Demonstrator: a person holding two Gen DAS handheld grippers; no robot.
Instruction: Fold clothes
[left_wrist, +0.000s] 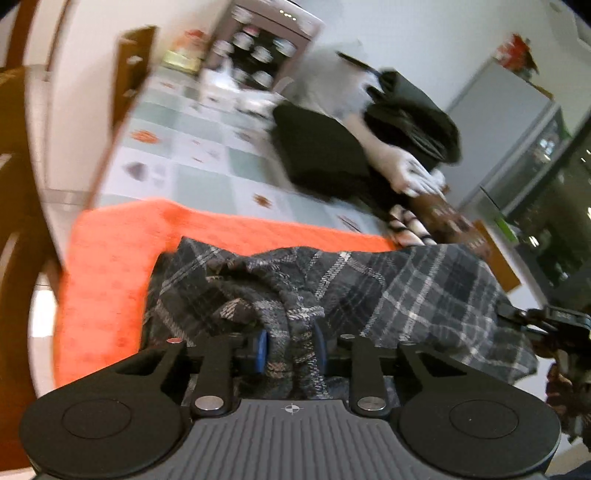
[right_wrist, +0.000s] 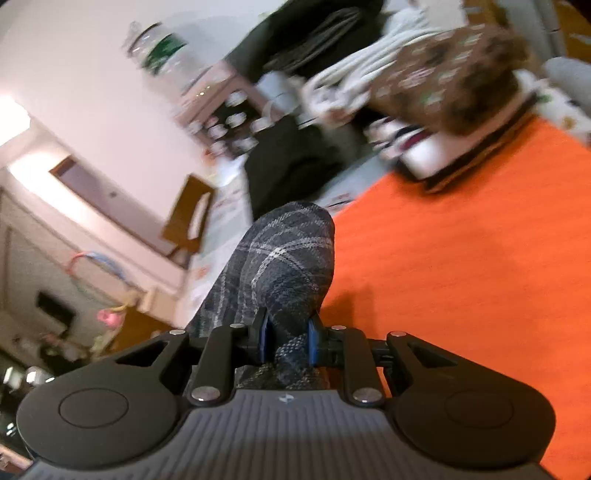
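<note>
Grey plaid flannel fills the left wrist view: the plaid garment (left_wrist: 369, 288) lies bunched and rumpled on the orange mat (left_wrist: 110, 266), and my left gripper (left_wrist: 291, 347) is clamped on a thick twisted ridge of it, the blue pads pressed in on both sides. At the far right edge I can make out part of my other gripper at the cloth's border. Beyond the mat, on the checked tablecloth (left_wrist: 199, 155), sit a dark folded pile (left_wrist: 321, 151) and other garments — blurred, so I cannot say how neatly they lie.

In the right wrist view, my right gripper (right_wrist: 286, 341) is likewise closed on the plaid garment (right_wrist: 284, 258), which rises from between the pads in a rounded hump above the orange mat (right_wrist: 461, 258). A brown patterned cloth (right_wrist: 454, 77) sits on a stack at the mat's far side.

My judgement — this garment is mid-handling, lifted at two points and far from flat or squared. Its folds remain to be made; the blurred stacks may be pieces already folded or waiting.
</note>
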